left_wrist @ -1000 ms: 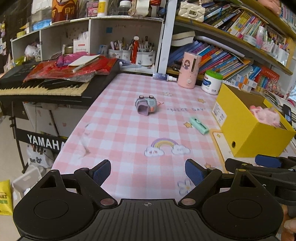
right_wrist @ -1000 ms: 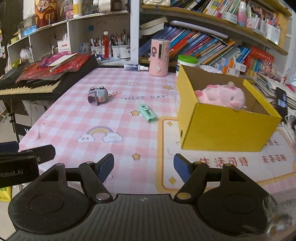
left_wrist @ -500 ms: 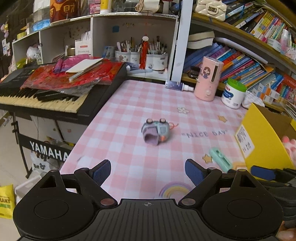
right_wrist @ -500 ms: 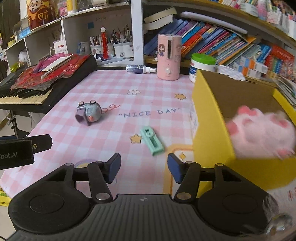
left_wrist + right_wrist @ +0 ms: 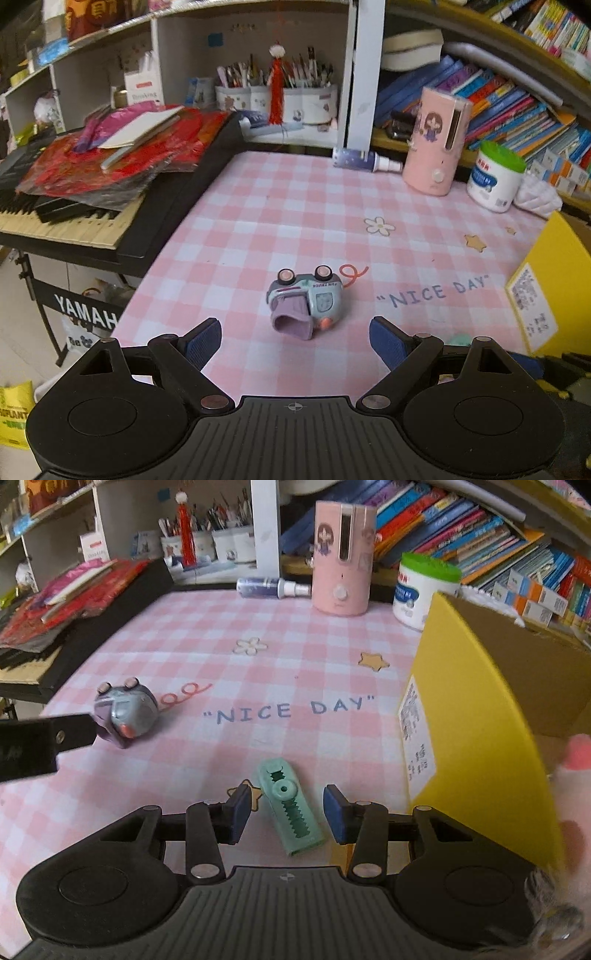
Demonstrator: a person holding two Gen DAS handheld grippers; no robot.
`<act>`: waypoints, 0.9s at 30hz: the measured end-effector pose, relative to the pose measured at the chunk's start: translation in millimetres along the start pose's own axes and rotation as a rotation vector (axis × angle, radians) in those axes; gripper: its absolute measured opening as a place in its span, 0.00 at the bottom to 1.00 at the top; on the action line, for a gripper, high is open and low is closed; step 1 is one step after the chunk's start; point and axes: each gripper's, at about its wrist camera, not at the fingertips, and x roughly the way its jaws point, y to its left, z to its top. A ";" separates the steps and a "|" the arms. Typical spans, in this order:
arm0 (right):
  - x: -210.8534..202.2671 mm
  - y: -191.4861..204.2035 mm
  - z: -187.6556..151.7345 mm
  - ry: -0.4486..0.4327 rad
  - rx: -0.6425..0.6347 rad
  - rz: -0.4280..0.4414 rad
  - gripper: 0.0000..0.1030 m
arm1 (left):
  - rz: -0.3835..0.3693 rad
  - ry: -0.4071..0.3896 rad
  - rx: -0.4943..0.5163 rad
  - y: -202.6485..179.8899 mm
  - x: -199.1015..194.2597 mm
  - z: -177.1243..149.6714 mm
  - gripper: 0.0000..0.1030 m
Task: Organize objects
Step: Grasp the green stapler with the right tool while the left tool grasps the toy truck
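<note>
A small grey and purple toy truck (image 5: 307, 305) lies on its side on the pink checked tablecloth (image 5: 295, 206). My left gripper (image 5: 295, 343) is open, its blue pads just short of the truck on either side. The truck also shows in the right wrist view (image 5: 125, 716). A mint green clip (image 5: 290, 806) lies flat between the open pads of my right gripper (image 5: 288, 812), untouched. A yellow box (image 5: 476, 746) stands to the right with a pink plush toy (image 5: 576, 775) inside it.
A Yamaha keyboard (image 5: 74, 206) piled with red wrapping borders the table on the left. At the back stand a pink cylinder (image 5: 434, 142), a spray bottle (image 5: 364, 161), a green-lidded white tub (image 5: 495, 177), pen cups (image 5: 277, 99) and bookshelves (image 5: 517, 103).
Both grippers have moved forward and down. The left one has closed in on the toy truck. The right one now straddles the green clip, and its pads have narrowed a little.
</note>
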 end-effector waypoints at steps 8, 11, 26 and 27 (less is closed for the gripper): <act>11.5 -0.8 -0.1 0.025 -0.007 0.019 0.40 | 0.058 0.022 0.038 -11.9 39.7 7.6 0.87; 11.7 -1.4 0.6 0.023 -0.015 0.030 0.35 | 0.053 0.043 0.044 -13.3 53.9 9.8 0.87; 8.7 0.3 -2.9 0.014 -0.047 0.043 0.23 | 0.030 0.006 -0.005 -6.9 51.2 10.5 0.61; 6.6 0.9 -2.9 0.009 -0.045 0.048 0.23 | 0.014 0.003 -0.011 -5.4 45.8 10.9 0.61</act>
